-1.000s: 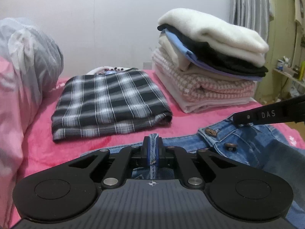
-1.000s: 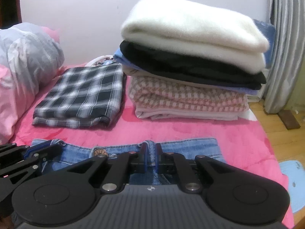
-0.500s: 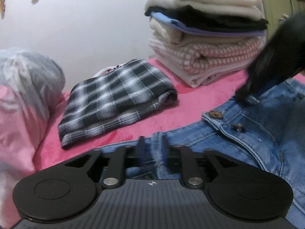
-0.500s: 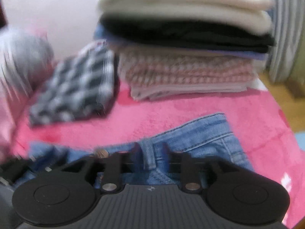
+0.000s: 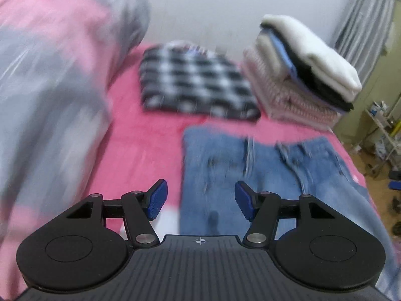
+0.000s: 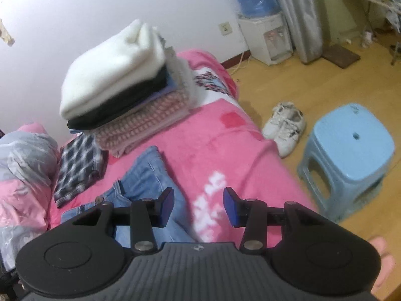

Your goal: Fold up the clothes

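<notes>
Blue jeans (image 5: 263, 173) lie on the pink blanket (image 5: 150, 145), waistband toward the wall. My left gripper (image 5: 199, 199) hovers above their near left edge; its jaws are opening with nothing between the blue pads. In the right wrist view the jeans (image 6: 147, 175) lie left of my right gripper (image 6: 198, 207), whose jaws are also opening and empty, over the pink blanket (image 6: 213, 145). A folded plaid shirt (image 5: 198, 87) and a stack of folded clothes (image 5: 300, 70) rest behind the jeans. The left wrist view is blurred.
A pink and grey duvet (image 5: 50, 75) is heaped at the left. Past the bed's right edge lie white sneakers (image 6: 285, 125) and a light blue stool (image 6: 351, 150) on the wooden floor. A water dispenser (image 6: 263, 25) stands by the wall.
Both grippers let go of the jeans' waistband, opened and pulled back. The left view swung left and the right view swung right toward the floor.
</notes>
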Available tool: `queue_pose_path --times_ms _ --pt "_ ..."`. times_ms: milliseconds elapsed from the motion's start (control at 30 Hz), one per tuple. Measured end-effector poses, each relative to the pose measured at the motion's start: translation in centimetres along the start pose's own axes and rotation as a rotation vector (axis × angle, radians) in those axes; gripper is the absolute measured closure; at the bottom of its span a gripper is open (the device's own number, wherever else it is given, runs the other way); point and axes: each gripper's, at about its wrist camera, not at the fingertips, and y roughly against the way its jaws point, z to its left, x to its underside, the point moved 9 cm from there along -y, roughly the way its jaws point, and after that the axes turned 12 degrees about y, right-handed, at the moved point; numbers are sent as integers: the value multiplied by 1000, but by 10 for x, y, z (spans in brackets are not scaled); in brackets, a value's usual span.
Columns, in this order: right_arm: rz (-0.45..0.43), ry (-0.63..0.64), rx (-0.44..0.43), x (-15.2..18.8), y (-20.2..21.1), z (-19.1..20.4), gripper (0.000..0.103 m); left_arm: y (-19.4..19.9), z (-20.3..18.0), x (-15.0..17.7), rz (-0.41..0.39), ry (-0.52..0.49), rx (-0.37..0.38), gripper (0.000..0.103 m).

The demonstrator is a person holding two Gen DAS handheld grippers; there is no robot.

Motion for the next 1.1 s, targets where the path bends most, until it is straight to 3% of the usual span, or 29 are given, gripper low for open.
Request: queue_pose_path --times_ms 133,233,400,500,567,600,667,733,833,1000,1067,1100 --pt "30 -8 -77 4 -24 13 57 0 9 33 31 -8 -1 43" --pt "44 72 -35 5 -48 29 57 -5 11 51 33 -14 7 44" --pt "72 114 31 5 -83 42 57 -17 9 55 -10 31 19 43" --pt "93 120 11 10 -96 49 60 -23 8 54 -30 42 14 43" --pt "97 164 16 13 -99 56 73 -28 5 54 -38 15 2 43" --pt "97 195 30 14 -100 59 89 -29 4 54 -42 1 -3 43" --pt "63 233 45 12 -95 64 94 -30 3 54 -45 -14 -9 43" --pt "-27 249 48 4 -83 67 95 -30 4 54 -47 -13 -9 43" --pt "-76 299 118 2 -84 64 96 -32 4 55 -51 -31 -14 43" --pt "-44 358 202 17 -110 60 94 -33 2 55 -62 -68 -21 43" --pt "-52 335 218 14 -108 56 85 -33 3 55 -67 -68 -19 43" --pt "-58 321 231 11 -103 54 72 -32 3 55 -68 -63 -16 43"
